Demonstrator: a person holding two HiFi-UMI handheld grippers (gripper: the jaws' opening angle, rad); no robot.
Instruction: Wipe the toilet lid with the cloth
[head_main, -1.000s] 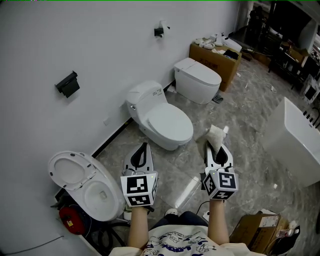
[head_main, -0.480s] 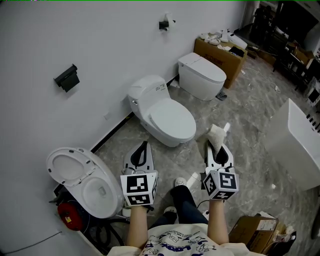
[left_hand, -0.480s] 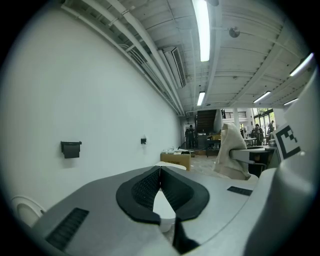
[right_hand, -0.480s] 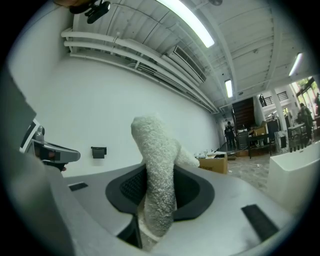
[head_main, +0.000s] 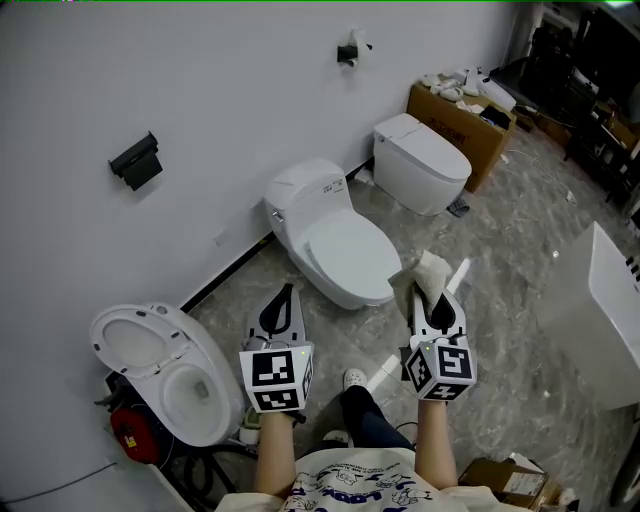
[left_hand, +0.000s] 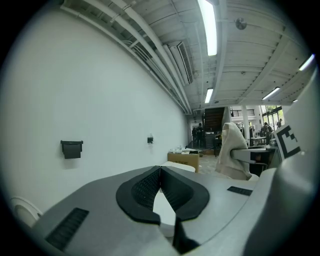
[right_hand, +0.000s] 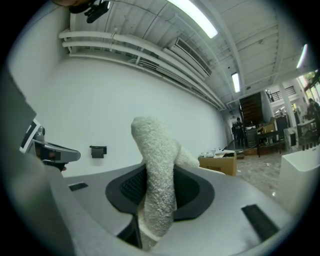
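Head view, left to right: an open toilet (head_main: 165, 375) with its seat raised stands at lower left, against the wall. The left gripper (head_main: 286, 292) is held above the floor with its jaws closed together and nothing between them. Ahead of both grippers stands a second toilet whose toilet lid (head_main: 348, 258) is down. The right gripper (head_main: 437, 298) has its jaws clamped on the cloth (head_main: 432, 270), which stands up out of the jaw tips. A third toilet (head_main: 425, 165) and a cardboard box (head_main: 462, 118) lie further right along the wall.

Task status, as judged: the cloth is gripped, but it is not touching any lid. It hangs near the front rim of the closed toilet, apart from it. The wiping is not yet begun. Remaining steps are to lower the cloth onto the lid and to pass it across the surface.

View differences: the left gripper view confirms the padded jaws meeting at the tips (left_hand: 160, 170) and shows the cloth (left_hand: 231, 150) off to its right. The right gripper view shows the cloth (right_hand: 156, 170) as a thick looped-pile fold filling the jaw opening. Neither gripper view gives a clear sight of the lid; only the head view places it.
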